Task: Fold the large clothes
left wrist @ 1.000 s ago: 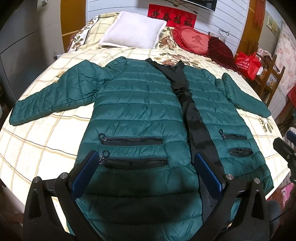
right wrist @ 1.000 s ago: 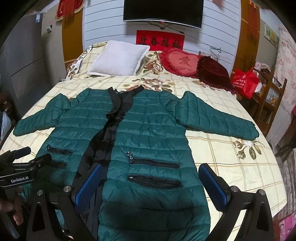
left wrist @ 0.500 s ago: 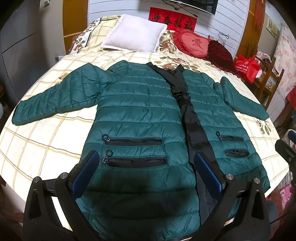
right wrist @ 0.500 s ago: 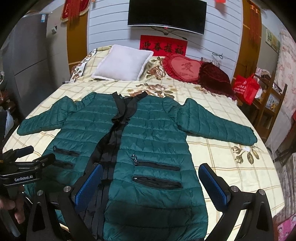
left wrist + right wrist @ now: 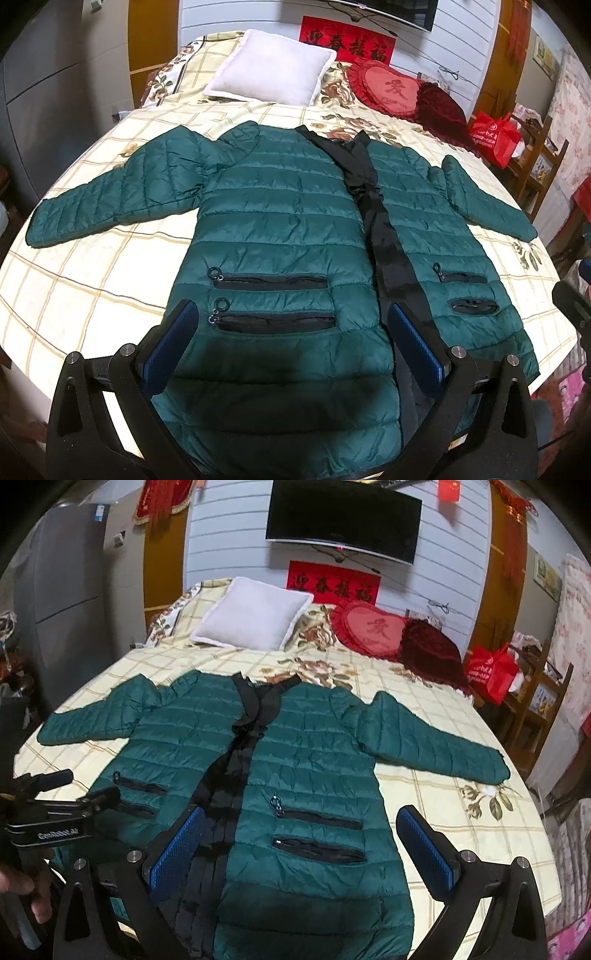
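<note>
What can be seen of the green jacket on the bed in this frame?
The green jacket is a long quilted puffer of shiny, padded-looking fabric, lying flat and face up on the checked bedspread, collar toward the pillows. Both sleeves spread outward. A black placket runs down its front, which is partly open. Each front panel has two black zip pockets with ring pulls. The hem hangs near the bed's foot. Neither hand-held gripper, left or right, touches it; both are open.

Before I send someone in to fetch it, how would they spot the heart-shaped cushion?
Start at the bed with the checked floral cover and look to its head, under the red banner. The heart-shaped cushion lies between the white pillow and a dark velvet cushion. It alone is bright red, frilled, with a character on it.
</note>
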`<act>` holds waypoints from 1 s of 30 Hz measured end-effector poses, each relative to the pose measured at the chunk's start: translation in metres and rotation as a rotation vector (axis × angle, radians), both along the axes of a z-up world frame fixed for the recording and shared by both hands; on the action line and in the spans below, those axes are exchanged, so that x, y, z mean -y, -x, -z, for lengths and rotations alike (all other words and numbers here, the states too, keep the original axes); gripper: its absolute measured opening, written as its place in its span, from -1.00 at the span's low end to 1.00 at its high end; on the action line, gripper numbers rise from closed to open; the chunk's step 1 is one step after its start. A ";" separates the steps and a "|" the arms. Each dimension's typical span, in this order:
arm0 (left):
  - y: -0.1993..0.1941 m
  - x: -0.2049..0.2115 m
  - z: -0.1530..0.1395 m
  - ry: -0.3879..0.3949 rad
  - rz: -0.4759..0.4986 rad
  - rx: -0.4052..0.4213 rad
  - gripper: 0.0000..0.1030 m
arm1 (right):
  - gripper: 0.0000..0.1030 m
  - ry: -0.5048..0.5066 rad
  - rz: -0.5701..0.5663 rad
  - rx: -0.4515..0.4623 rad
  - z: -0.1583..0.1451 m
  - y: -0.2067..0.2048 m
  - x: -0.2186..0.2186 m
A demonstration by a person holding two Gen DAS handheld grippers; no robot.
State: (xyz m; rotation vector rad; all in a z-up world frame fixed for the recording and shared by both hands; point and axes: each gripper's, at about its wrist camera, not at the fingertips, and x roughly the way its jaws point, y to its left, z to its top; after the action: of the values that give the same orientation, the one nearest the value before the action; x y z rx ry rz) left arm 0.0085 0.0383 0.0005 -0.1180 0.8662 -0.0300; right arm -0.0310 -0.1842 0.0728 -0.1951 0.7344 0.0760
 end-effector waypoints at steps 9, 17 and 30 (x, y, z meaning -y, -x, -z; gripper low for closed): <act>-0.011 -0.004 0.008 0.008 -0.011 -0.026 0.99 | 0.99 -0.026 0.032 -0.050 0.011 -0.017 0.011; -0.027 -0.005 0.012 -0.002 -0.014 -0.034 0.99 | 0.99 -0.020 0.031 -0.050 0.013 -0.034 0.012; -0.090 -0.013 0.023 -0.050 -0.028 -0.035 0.99 | 0.99 -0.002 0.032 -0.016 0.031 -0.083 0.015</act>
State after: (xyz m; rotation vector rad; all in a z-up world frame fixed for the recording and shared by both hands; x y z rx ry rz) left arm 0.0985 0.0514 -0.0228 -0.0843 0.8990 0.0201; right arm 0.0523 -0.1996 0.0417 -0.1812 0.7529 0.0477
